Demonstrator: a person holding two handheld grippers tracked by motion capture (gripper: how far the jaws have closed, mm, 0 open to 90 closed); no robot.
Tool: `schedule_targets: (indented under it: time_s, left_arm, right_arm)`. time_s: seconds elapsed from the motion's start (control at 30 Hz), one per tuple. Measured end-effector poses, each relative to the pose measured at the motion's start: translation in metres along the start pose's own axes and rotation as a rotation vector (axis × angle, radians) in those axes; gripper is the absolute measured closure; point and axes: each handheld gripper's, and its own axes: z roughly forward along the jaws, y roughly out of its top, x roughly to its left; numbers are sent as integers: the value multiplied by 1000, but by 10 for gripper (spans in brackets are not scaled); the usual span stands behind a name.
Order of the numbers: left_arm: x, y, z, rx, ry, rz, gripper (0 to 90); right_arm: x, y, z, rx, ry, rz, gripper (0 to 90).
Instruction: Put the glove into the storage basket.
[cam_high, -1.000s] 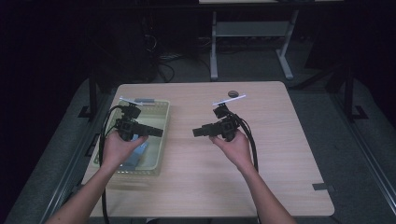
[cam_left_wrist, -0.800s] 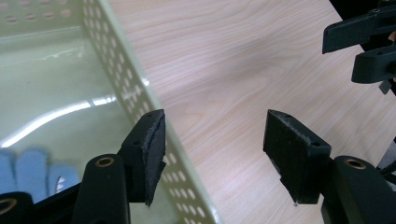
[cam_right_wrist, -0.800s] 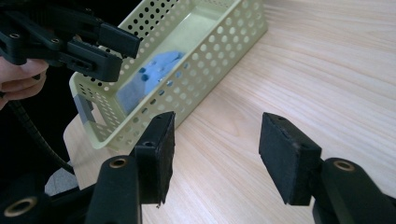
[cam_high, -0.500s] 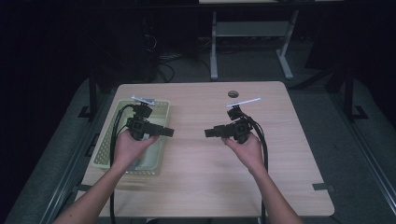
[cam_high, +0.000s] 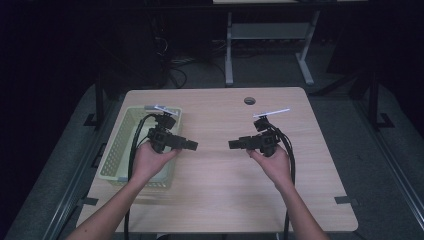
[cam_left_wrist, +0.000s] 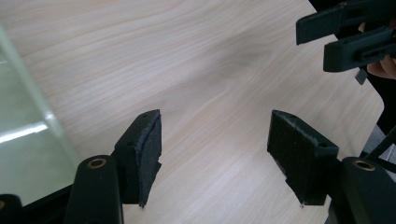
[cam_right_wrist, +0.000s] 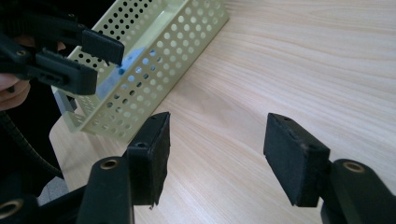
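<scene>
Over the wooden table (cam_high: 225, 190), my left gripper (cam_high: 192, 146) and right gripper (cam_high: 233, 145) point at each other across a small gap. Both are open, and their jaws have just been opening with nothing between them. In the left gripper view my left gripper (cam_left_wrist: 215, 123) hangs above bare wood, with the right gripper (cam_left_wrist: 348, 35) at the top right. In the right gripper view my right gripper (cam_right_wrist: 217, 126) also hangs above bare wood, and the left gripper (cam_right_wrist: 60, 53) is at the upper left in front of a pale green perforated basket (cam_right_wrist: 187, 32).
The basket (cam_high: 111, 159) stands at the table's left edge, under my left hand. Something blue (cam_right_wrist: 122, 70) shows through its holes. A round cable hole (cam_high: 249, 100) lies near the table's far edge. A desk frame (cam_high: 270, 45) stands beyond the table.
Both hands have shifted to the right across the table. The left gripper has come from over the basket to past its right rim. Both pairs of jaws stand wider.
</scene>
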Motion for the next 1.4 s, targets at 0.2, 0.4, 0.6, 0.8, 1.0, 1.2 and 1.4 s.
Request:
schedule_targets:
  time_s: [0.2, 0.4, 0.6, 0.8, 1.0, 1.2, 1.4]
  left_arm:
    - [-5, 0, 9, -2, 2, 9, 314]
    - [-9, -1, 16, 1, -8, 11, 290]
    - [-17, -2, 23, -5, -18, 21, 286]
    - [-24, -2, 30, -6, -24, 35, 283]
    - [-29, -6, 35, -28, -54, 25, 282]
    - [-32, -12, 41, -46, -80, 22, 282]
    - [-39, -21, 51, -47, -96, 32, 280]
  right_arm:
    - [-8, -7, -8, -7, -9, 18, 396]
    - [-20, -16, -18, -21, -26, 34, 380]
    - [-30, -24, -28, -29, -38, 58, 379]
    - [-40, -32, -35, -30, -55, 72, 368]
    - [-46, -39, -41, -35, -59, 85, 367]
    - [-54, -48, -44, -18, -69, 95, 354]
    - [-64, -63, -47, -16, -89, 107, 345]
